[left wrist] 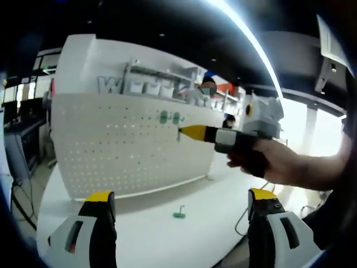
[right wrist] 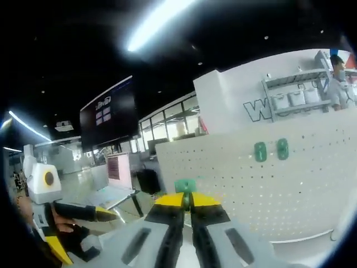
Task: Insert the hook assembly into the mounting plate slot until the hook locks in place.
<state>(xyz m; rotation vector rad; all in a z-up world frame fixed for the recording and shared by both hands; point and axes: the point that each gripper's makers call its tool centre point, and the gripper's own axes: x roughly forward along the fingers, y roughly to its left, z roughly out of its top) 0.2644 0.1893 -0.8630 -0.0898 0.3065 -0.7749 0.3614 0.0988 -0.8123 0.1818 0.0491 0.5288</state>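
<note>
Jaws of the left gripper (left wrist: 181, 204) stand wide apart at the bottom of the left gripper view, yellow-tipped and holding nothing, hanging over the white table (left wrist: 167, 234). Just beyond them a spare green hook (left wrist: 179, 213) lies loose on the tabletop, untouched. In the right gripper view the right gripper (right wrist: 187, 202) has its yellow-and-black fingers pressed together on a small green hook assembly (right wrist: 185, 185), which sticks up past the tips — the grip looks slim, right at the piece's base. Farther off, the left gripper view catches that same gripper from the side, carried in a person's hand (left wrist: 273, 162), its yellow nose up against the white pegboard mounting plate (left wrist: 111, 151), near two green hooks (left wrist: 169, 118) already seated higher up; whether the held piece has entered a hole cannot be told from here. The likeliest trouble, as I judge it, is misalignment: if the assembly meets the board tilted or between holes, pushing would twist it in the narrow pinch or knock it free to drop onto the table. A hard push could also rock the freestanding board backward, since the open gripper is not bracing it. Letting go before the hook has locked would leave it hanging loose — and the view along the jaws hides the actual slot behind the fingers, so seating has to be judged from the side.
</note>
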